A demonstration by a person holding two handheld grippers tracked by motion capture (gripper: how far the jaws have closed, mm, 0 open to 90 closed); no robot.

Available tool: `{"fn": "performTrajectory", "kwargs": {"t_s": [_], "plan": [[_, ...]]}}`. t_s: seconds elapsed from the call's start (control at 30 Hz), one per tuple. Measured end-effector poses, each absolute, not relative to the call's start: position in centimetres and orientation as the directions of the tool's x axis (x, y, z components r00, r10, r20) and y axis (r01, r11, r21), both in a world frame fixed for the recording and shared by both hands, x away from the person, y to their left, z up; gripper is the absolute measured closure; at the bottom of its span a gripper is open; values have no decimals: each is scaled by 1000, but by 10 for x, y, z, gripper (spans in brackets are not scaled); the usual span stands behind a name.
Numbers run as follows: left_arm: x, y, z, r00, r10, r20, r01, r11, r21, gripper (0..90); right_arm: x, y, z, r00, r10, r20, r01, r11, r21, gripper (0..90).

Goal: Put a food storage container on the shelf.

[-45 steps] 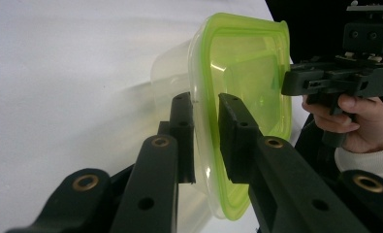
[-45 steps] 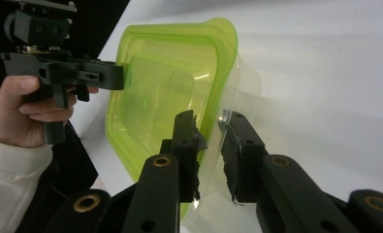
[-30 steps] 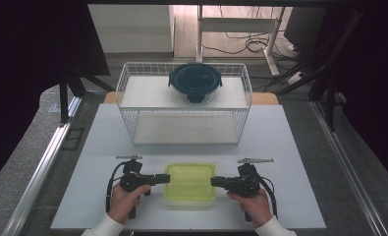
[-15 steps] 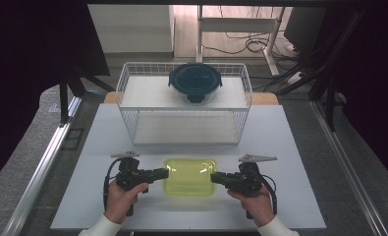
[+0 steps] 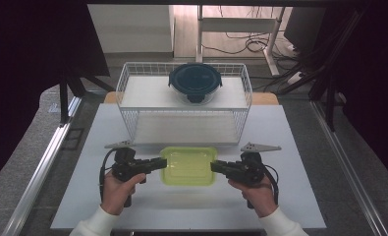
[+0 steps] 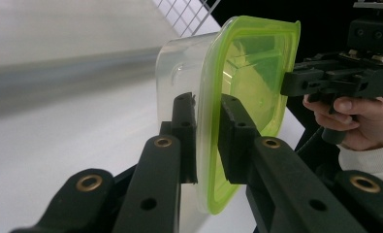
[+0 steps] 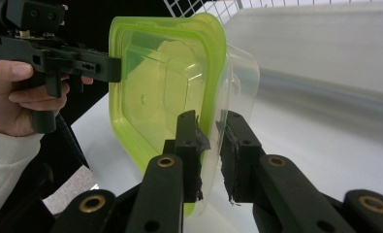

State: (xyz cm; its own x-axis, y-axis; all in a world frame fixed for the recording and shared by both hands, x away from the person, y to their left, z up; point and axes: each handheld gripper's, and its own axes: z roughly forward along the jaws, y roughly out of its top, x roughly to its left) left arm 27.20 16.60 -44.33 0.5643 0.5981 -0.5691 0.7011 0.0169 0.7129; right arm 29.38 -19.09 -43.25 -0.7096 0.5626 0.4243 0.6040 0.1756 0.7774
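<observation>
Hands hold two black grippers at either end of a clear rectangular food container with a lime-green lid (image 5: 188, 165), which sits just in front of the white wire basket (image 5: 132, 130) on the pale table (image 5: 299, 196). The left gripper (image 5: 163, 163) pinches the container's left rim, one jaw on the green lid and one on the clear wall. The right gripper (image 5: 214, 167) pinches the opposite rim the same way. In the left gripper view the container (image 6: 249, 73) stands on edge between the jaws, with the right gripper (image 6: 286, 83) at its far side. Inside the basket, at the back, rests a round glass container with a dark blue lid (image 5: 195, 81), well apart from the green one.
</observation>
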Motion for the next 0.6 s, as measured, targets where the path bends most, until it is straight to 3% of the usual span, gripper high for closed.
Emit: {"fn": "performTrajectory", "kwargs": {"t_s": [0.6], "plan": [[279,169,-403,618,596,-512,633,8,774,788,301,-190,-397,-754,544,368,533,180,827,773]]}}
